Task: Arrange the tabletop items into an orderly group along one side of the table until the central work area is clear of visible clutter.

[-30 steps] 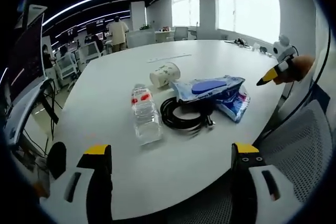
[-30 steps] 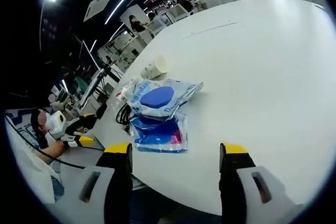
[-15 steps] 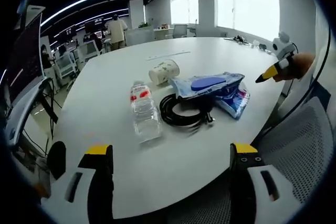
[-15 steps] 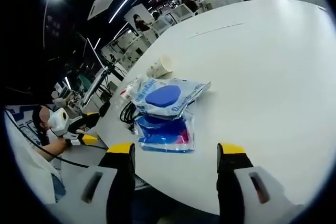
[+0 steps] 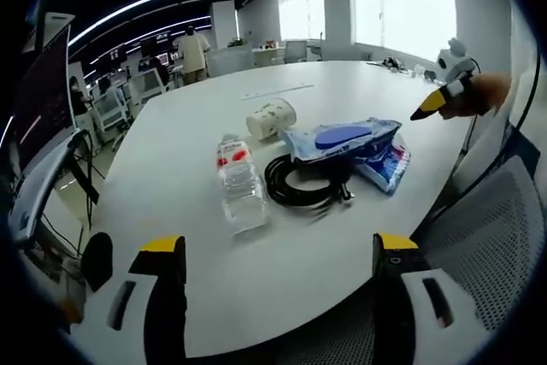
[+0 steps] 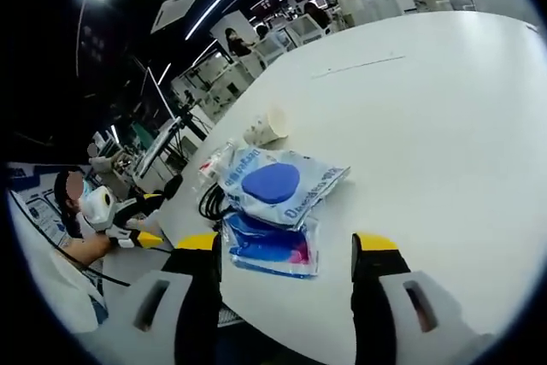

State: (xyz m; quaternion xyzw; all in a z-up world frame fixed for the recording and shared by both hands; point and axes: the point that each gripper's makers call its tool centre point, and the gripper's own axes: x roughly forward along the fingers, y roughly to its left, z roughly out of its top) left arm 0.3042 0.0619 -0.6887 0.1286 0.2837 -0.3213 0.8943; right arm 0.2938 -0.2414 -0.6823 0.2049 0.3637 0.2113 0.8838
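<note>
On the white round table [image 5: 171, 143] lie a clear water bottle [image 5: 238, 187] with a red label, a paper cup [image 5: 271, 117] on its side, a coiled black cable [image 5: 303, 184] and two blue-and-white packets [image 5: 346, 138], one on top of the other. My left gripper [image 5: 278, 254] stands open off the table's near edge, with nothing between its jaws. My right gripper [image 6: 286, 250] is open too, just short of the stacked packets [image 6: 278, 185]. Its yellow tip [image 5: 425, 108] comes in from the right of the left gripper view.
A grey mesh chair [image 5: 487, 237] stands by the table edge at lower right. A thin white strip [image 5: 275, 91] lies far across the table. A person with the left gripper [image 6: 149, 239] sits at the table's rim. Desks and people [image 5: 193, 49] stand behind.
The right gripper view has drawn closer to the stacked packets, which now sit nearer its jaws. The left gripper view has barely shifted. Nothing on the table has moved.
</note>
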